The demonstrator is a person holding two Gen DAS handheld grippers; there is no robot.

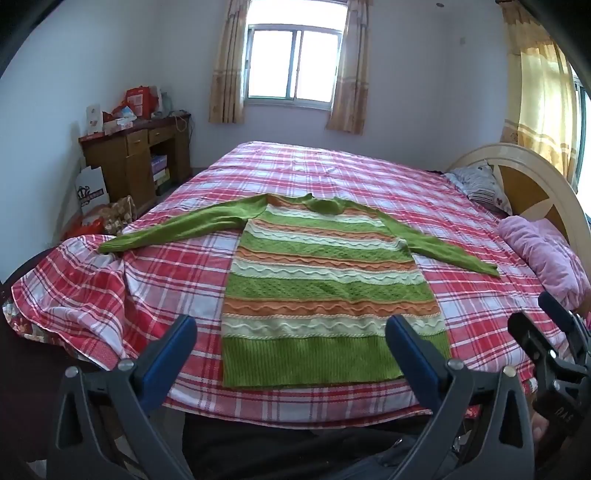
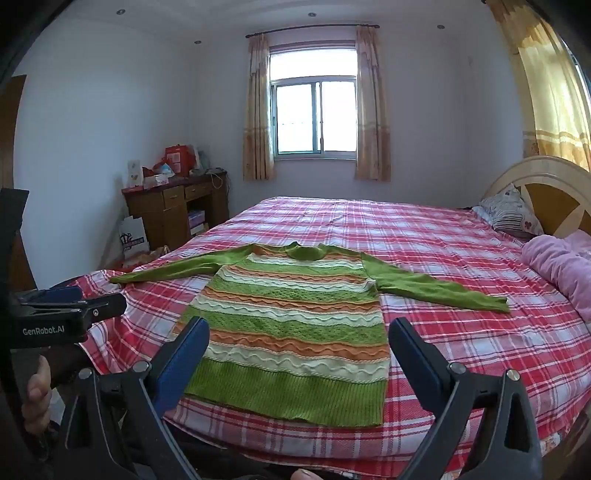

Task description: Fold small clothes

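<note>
Lying flat on a red plaid bedspread [image 1: 332,177], a green, orange and white striped sweater [image 1: 325,280] spreads both sleeves wide, hem toward the near edge of the bed. From the left wrist view, a wooden desk [image 1: 140,158] stands at 10 o'clock, a curtained window [image 1: 293,62] at 12, a headboard [image 1: 532,184] and pink blanket [image 1: 543,251] at 3. The left gripper [image 1: 291,343] hangs over the hem, blue fingers [image 1: 173,350] spread apart and holding nothing. Only this view shows the bedspread's rumpled corner at 9 o'clock. The right wrist view alone shows the ceiling and curtain rod [image 2: 312,29], with the right gripper [image 2: 299,347] likewise gaping, empty, above the hem.
</note>
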